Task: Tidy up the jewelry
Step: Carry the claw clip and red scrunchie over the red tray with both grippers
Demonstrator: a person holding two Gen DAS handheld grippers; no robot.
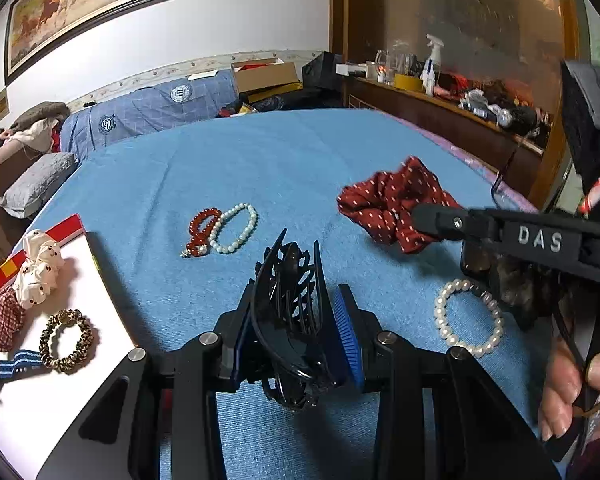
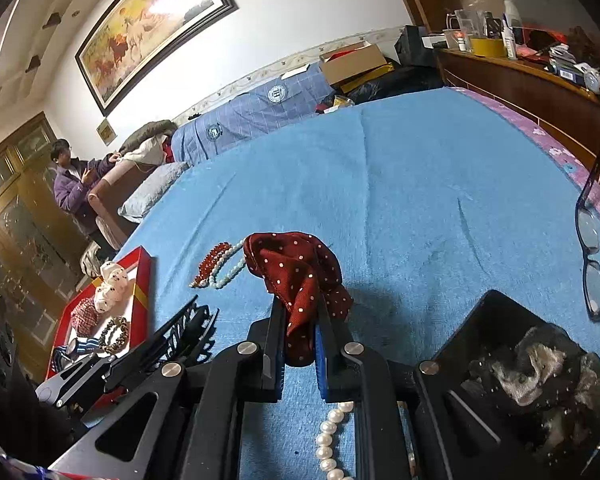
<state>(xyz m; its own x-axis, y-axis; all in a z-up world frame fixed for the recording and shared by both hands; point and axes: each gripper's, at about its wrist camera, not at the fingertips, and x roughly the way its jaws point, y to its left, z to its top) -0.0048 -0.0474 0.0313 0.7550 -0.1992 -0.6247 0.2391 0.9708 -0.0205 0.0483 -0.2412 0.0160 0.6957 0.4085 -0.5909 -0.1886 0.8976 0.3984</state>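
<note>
Left wrist view shows your left gripper [image 1: 296,320] clamped on the black plastic claw hair clip [image 1: 290,300], lifted near the white tray [image 1: 80,280] at left. Your right gripper [image 2: 298,344] pinches the dark-red dotted fabric scrunchie [image 2: 296,268], likely also tray-bound.

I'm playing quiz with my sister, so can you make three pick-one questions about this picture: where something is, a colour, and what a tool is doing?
1. Where is the leopard-print hair tie?
A on the white tray
B on the blue blanket
C in a tool

2. What colour is the spotted scrunchie?
A green
B dark red
C yellow

3. What is the left tool doing?
A hanging open
B gripping the black hair claw
C holding pearls

Answers: 1 A, it lies on the tray beside a watch; 2 B, red with white dots; 3 B, the claw sits between its pads.
</note>
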